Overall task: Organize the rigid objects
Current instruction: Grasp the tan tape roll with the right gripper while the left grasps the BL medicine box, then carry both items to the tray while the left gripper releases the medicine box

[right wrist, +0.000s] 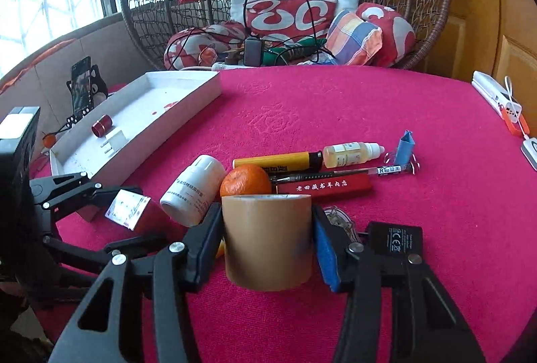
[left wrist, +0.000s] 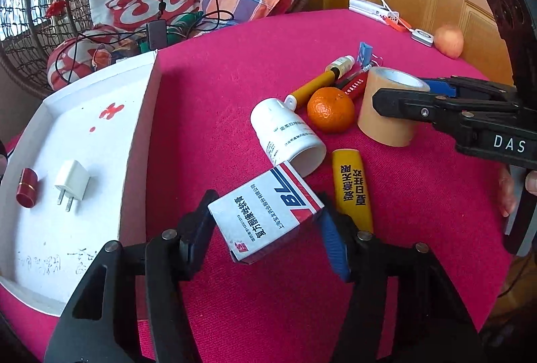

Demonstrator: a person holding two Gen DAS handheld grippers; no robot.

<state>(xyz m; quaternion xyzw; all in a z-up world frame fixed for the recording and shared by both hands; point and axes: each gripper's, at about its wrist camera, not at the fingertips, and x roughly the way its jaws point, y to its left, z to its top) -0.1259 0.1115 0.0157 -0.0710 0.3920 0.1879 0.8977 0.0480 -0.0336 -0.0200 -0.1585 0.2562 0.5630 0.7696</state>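
Your left gripper [left wrist: 265, 222] had closed its pads on the white medicine box [left wrist: 265, 215], which sat tilted near the table's [left wrist: 235, 67] front edge, just beside the white tray [left wrist: 141, 134] at the left edge. Your right gripper [right wrist: 268, 238] clamped the tan tape roll [right wrist: 268, 238] upright, touching the orange [right wrist: 245, 183]. The white bottle [left wrist: 288, 134] lay between the box and the orange. In the tray lay a white charger [left wrist: 72, 181] and a red cylinder [left wrist: 27, 186].

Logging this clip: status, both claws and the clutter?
Left claw clamped on medicine box. Right claw clamped on tape roll. White tray holds charger plug, red cylinder. Orange touches roll.
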